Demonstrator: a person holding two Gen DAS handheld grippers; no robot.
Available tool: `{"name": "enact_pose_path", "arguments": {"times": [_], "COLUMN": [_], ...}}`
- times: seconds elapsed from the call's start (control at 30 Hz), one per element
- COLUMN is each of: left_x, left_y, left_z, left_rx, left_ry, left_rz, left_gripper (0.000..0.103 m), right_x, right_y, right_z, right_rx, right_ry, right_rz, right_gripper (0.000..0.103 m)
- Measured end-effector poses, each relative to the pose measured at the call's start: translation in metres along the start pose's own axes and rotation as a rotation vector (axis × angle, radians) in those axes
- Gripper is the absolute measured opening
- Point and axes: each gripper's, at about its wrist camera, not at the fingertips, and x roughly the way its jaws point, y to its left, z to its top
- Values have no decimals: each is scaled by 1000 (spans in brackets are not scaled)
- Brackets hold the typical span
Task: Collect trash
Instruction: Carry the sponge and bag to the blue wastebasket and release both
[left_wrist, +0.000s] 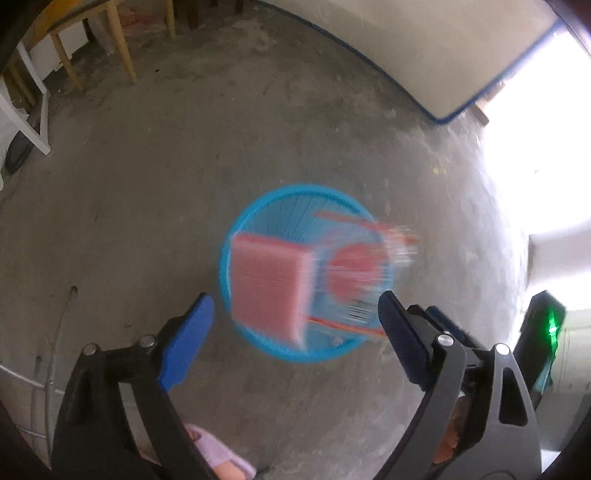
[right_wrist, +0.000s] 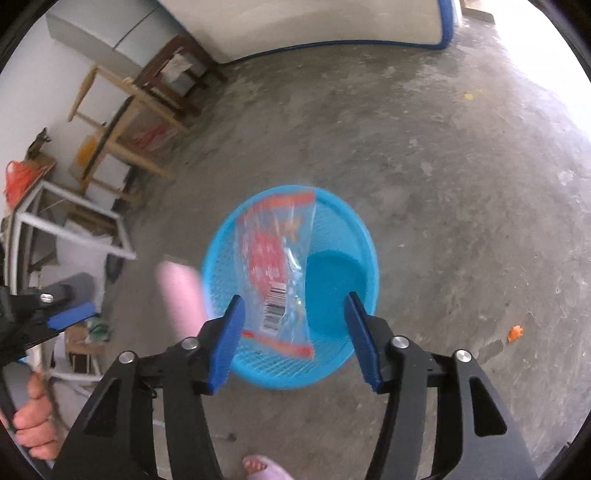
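- the left gripper (left_wrist: 295, 328) points steeply down at the floor with its blue pads spread wide and nothing pressed between them.
- a pink sponge-like block (left_wrist: 271, 286), blurred, sits in the gap between those pads without touching either, over the near-left part of the basket's mouth; whether it hangs in the air or already rests inside cannot be told.
- the right gripper (right_wrist: 295, 332) is also released: its pads stand apart, clear of the wrapper.
- a clear plastic wrapper (right_wrist: 279, 269) with red print and a barcode is upright between the right pads, above the left half of the basket; no pad touches it.
- in the left wrist view the same wrapper is a streaked blur just right of the pink block.
- the blue mesh basket (right_wrist: 354, 229) stands on the grey concrete floor (right_wrist: 461, 184), directly under both tools.
- a small orange scrap (right_wrist: 514, 333) lies on the floor well apart to the basket's right.
- a hand (right_wrist: 35, 424) grips the left tool's handle at the edge of the right wrist view.
- a foot in a pale slipper (right_wrist: 264, 469) stands near the basket.
- wooden stools (right_wrist: 125, 122) stand by the far wall.
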Motion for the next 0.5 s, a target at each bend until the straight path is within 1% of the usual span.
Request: {"name": "enact_pose_path", "arguments": {"times": [0.1, 0.13, 0.23, 0.33, 0.4, 0.5], "left_x": [4, -2, -14, -44, -65, -110], "left_y": [8, 10, 10, 9, 4, -9], "left_z": [1, -1, -7, -15, -28, -55], "left_rx": [-29, -32, -22, 6, 37, 132], "left_ry": [-7, -3, -18, -59, -87, -163], "left_rz": [-37, -52, -56, -89, -102, -53], "left_gripper": [87, 87, 87, 87, 87, 87], "right_x": [2, 1, -8, -23, -36, -62], "right_y": [-9, -13, -17, -19, -21, -22], "right_z": [-3, -4, -14, -25, -33, -46], "right_rx": [27, 30, 15, -9, -16, -49], "right_ry": [-6, -10, -25, -41, -50, -68], "right_rz": [-7, -1, -6, -9, -4, -2], "right_gripper": [55, 55, 55, 55, 55, 56]}}
